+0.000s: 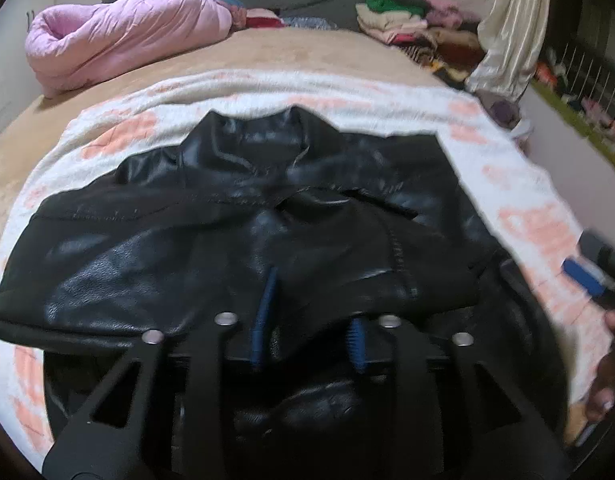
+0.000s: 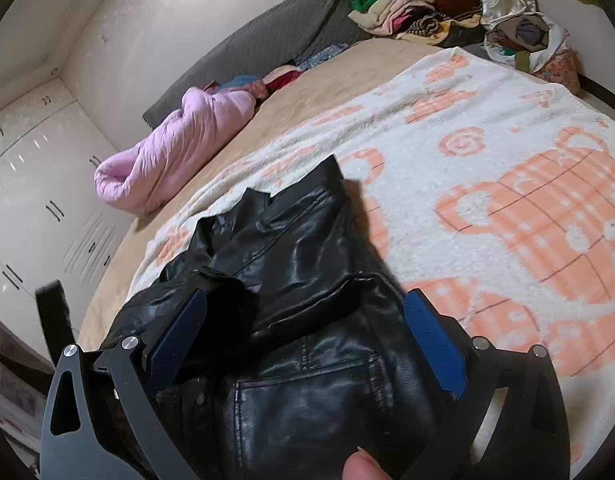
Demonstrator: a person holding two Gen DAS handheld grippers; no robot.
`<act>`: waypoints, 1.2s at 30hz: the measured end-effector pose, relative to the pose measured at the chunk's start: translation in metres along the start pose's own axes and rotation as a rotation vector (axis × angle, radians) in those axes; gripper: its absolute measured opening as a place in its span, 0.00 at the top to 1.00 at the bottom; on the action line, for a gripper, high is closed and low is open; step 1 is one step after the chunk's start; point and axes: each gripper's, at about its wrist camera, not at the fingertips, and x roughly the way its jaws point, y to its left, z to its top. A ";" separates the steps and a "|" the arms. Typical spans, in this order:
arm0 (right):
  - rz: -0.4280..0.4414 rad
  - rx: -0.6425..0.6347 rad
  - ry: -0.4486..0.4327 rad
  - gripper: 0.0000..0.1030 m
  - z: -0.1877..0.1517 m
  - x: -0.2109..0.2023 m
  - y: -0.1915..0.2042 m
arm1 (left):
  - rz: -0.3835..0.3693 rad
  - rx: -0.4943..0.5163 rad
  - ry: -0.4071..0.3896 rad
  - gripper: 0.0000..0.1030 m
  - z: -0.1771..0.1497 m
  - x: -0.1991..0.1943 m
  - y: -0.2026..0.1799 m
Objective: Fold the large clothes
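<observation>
A glossy black leather jacket, creased and collar up, lies on a fluffy white blanket with peach checked teapots. The left gripper hovers over it, ribbed blue pads slightly apart, seemingly gripping nothing. Only the right wrist view shows the right gripper spread wide, straddling the jacket.

My left claw and right claw have black arms, silver screws and ribbed blue pads.

We see black leather jacket spread on white-and-peach blanket, collar toward bed's far edge; left gripper low over hem, jaws slightly apart.
</observation>
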 end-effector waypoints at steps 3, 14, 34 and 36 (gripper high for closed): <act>0.030 -0.004 0.036 0.04 0.000 0.011 0.007 | 0.031 0.055 0.023 0.70 -0.012 0.005 -0.005; 0.194 -0.008 0.287 0.05 -0.001 0.093 0.058 | -0.091 0.078 0.047 0.09 -0.047 -0.029 0.012; 0.134 -0.562 -0.030 0.90 0.049 0.062 0.178 | 0.116 -0.488 -0.208 0.09 -0.005 -0.114 0.242; 0.117 -0.620 -0.052 0.90 0.063 0.051 0.182 | 0.100 -0.493 -0.218 0.09 0.006 -0.109 0.244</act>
